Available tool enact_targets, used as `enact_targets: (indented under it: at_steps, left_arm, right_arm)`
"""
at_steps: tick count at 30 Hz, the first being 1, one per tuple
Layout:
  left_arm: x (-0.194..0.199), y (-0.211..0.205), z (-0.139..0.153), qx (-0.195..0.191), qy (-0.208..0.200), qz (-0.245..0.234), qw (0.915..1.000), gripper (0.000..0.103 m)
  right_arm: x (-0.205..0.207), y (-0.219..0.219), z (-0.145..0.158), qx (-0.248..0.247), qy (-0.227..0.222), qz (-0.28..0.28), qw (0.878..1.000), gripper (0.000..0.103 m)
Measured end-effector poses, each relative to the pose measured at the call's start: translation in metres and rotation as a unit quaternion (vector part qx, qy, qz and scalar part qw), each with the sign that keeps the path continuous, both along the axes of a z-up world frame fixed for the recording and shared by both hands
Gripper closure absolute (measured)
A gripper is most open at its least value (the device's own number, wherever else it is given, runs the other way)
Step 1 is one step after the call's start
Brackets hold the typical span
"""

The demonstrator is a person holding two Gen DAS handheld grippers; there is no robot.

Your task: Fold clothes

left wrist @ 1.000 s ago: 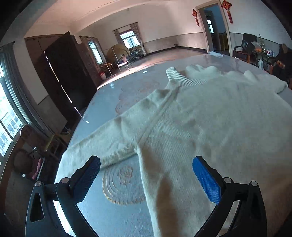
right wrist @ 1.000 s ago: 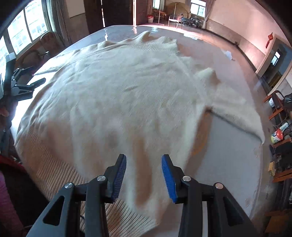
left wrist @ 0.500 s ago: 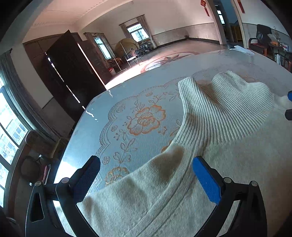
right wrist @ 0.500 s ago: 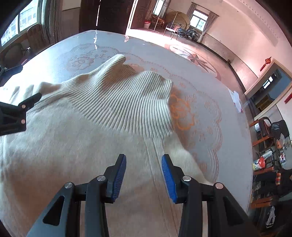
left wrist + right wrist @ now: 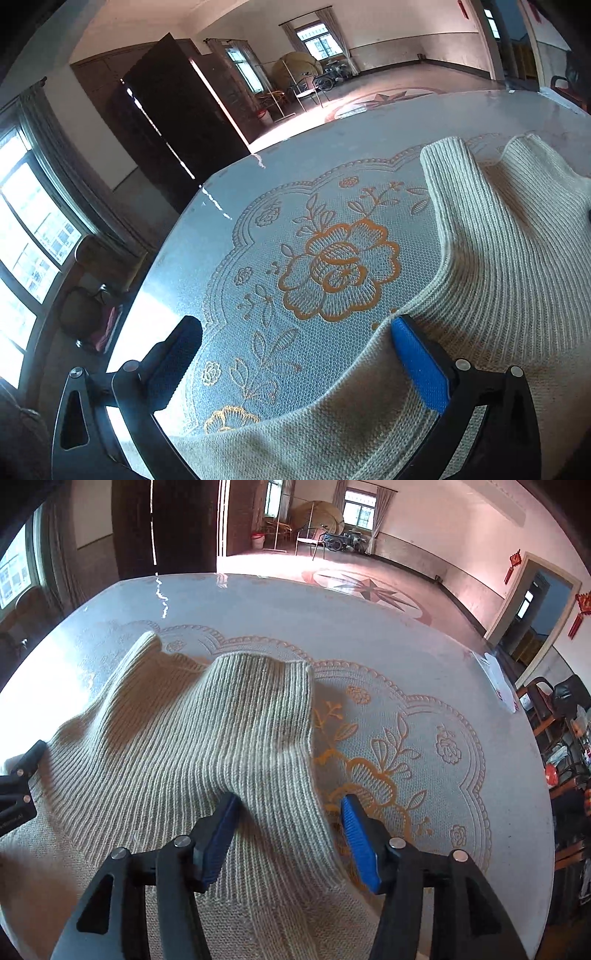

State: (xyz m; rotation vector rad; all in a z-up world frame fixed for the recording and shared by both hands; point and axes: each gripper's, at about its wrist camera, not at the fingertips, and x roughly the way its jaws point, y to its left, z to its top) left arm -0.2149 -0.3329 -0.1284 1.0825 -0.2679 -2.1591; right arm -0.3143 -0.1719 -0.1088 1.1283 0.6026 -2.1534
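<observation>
1. The round table (image 5: 424,635) carries a lace tablecloth (image 5: 332,258) with an orange flower pattern; its far rim curves from 9 to 3 o'clock in the right wrist view, and bare cloth lies between the garment and that rim.
2. In the left wrist view, the table edge runs down the 8 to 10 o'clock side, and free cloth fills the middle.
3. The cream knitted sweater (image 5: 192,746) lies flat on the table. Its ribbed turtleneck collar (image 5: 258,701) points toward 12 o'clock, away from both cameras, and the long axis runs from 6 to 12.
4. The left gripper (image 5: 295,365) is spread wide and grasps nothing. The sweater's shoulder edge passes between the fingers; the right blue pad (image 5: 417,369) is at the knit where the collar starts, and the left finger is over bare cloth.
5. The right gripper (image 5: 288,838) is also released, half spread. The collar's right side lies between its pads, with the right pad (image 5: 358,842) just beyond the knit edge.
</observation>
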Motion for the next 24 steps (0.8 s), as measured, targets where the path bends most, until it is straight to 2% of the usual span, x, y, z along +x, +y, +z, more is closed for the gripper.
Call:
enact_targets:
  at_steps: [3,5,6,9,12,14,17,21,24]
  left_arm:
    - [0.005,0.011,-0.001,-0.035,-0.014,-0.014,0.9992,0.0]
    - [0.016,0.019,0.002,-0.04,-0.021,-0.018,0.9988,0.0]
    - [0.023,0.024,0.004,-0.039,-0.021,-0.019,0.9988,0.0]
    - [0.056,0.038,0.013,-0.023,-0.003,-0.023,0.9995,0.0]
    - [0.085,0.045,0.012,-0.001,-0.002,-0.019,0.9998,0.0]
    - [0.098,0.045,0.005,0.005,-0.01,-0.014,0.9998,0.0]
    - [0.108,0.04,0.0,0.009,0.003,-0.01,0.9999,0.0]
    - [0.101,0.043,-0.003,-0.013,-0.005,-0.011,0.9998,0.0]
    - [0.101,0.045,-0.001,-0.027,-0.018,-0.014,0.9994,0.0]
  right_arm:
    - [0.002,0.019,0.012,-0.031,-0.005,-0.008,0.999,0.05]
    - [0.014,0.043,0.027,-0.081,-0.022,0.003,0.996,0.049]
    - [0.023,0.053,0.031,-0.086,-0.039,0.01,0.995,0.048]
    - [0.058,0.08,0.028,-0.048,-0.056,0.017,0.997,0.048]
    - [0.093,0.104,0.019,-0.043,-0.077,0.026,0.996,0.048]
    - [0.109,0.114,0.01,-0.034,-0.077,0.022,0.996,0.048]
    - [0.119,0.126,-0.002,-0.02,-0.058,0.009,0.998,0.048]
    - [0.102,0.129,-0.003,-0.018,-0.034,-0.041,0.998,0.047]
    - [0.081,0.151,0.003,-0.055,-0.056,-0.115,0.99,0.048]
